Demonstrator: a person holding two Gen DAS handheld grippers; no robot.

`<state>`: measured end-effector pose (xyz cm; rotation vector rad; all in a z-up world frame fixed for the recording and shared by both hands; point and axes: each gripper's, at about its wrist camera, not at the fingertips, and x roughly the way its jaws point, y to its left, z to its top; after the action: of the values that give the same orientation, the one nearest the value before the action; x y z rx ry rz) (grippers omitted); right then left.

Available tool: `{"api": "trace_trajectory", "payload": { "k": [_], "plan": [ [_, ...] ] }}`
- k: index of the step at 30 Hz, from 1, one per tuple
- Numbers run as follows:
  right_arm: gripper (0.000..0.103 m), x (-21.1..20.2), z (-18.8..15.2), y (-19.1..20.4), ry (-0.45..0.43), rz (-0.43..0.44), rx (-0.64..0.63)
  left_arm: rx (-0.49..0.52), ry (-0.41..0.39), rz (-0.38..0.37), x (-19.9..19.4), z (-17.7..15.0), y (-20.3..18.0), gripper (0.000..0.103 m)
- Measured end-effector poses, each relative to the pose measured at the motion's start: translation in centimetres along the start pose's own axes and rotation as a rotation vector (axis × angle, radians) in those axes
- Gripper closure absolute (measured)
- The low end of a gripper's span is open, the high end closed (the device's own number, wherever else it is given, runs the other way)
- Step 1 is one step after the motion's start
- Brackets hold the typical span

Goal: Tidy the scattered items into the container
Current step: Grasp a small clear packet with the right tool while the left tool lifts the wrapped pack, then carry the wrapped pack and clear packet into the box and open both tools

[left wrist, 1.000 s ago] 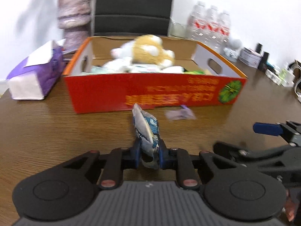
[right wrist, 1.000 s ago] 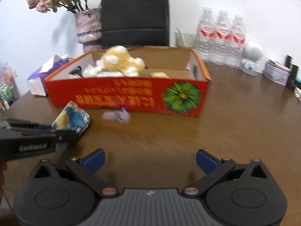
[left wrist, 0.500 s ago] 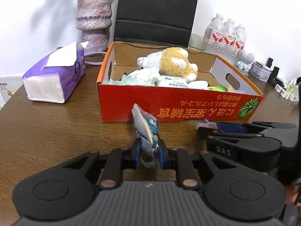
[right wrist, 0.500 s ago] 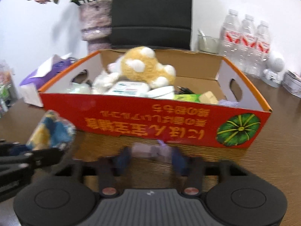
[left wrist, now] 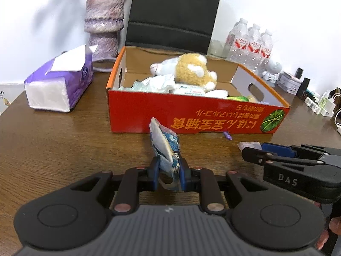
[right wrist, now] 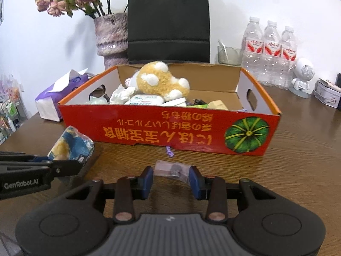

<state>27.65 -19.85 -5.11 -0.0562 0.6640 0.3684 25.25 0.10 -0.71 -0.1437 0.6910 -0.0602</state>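
A red cardboard box (left wrist: 191, 115) (right wrist: 170, 128) stands on the brown table, holding a plush toy (right wrist: 162, 81), wipes and several other items. My left gripper (left wrist: 169, 176) is shut on a blue and white snack packet (left wrist: 164, 147), also seen in the right wrist view (right wrist: 70, 147), held just in front of the box. My right gripper (right wrist: 171, 180) is shut on a small clear plastic bag (right wrist: 171, 168) close to the table, in front of the box; it shows in the left wrist view (left wrist: 249, 145). A small purple scrap (right wrist: 169, 151) lies by the box's front wall.
A purple tissue pack (left wrist: 59, 83) lies left of the box. A vase (left wrist: 104, 21) and a black chair (left wrist: 174, 15) stand behind it. Water bottles (right wrist: 270, 51), a white figure (right wrist: 302, 76) and small tins are at the back right.
My right gripper moved forward to the clear bag and closed on it. My left gripper rose and moved toward the box with the snack packet.
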Motion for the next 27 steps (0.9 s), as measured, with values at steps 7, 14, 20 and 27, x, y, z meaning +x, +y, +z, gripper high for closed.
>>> {"api": "trace_trajectory", "payload": {
  "k": [7,14,20,27],
  "plan": [
    [0.067,-3.6,2.6,-1.2,-0.087,0.01,-0.004,0.064,-0.093,-0.03,-2.6,2.7,-1.4,0.083],
    [0.067,-4.1,7.9,-2.6,-0.116,-0.02,-0.015,0.077,-0.148,-0.055,-2.9,8.3,-2.0,0.083],
    [0.067,-1.1,11.4,-3.5,-0.052,-0.035,0.005,0.027,-0.089,-0.064,-0.4,11.2,-1.8,0.083],
    [0.067,1.7,12.3,-3.6,0.011,-0.049,0.007,0.022,-0.049,-0.064,2.1,11.9,-1.5,0.083]
  ]
}}
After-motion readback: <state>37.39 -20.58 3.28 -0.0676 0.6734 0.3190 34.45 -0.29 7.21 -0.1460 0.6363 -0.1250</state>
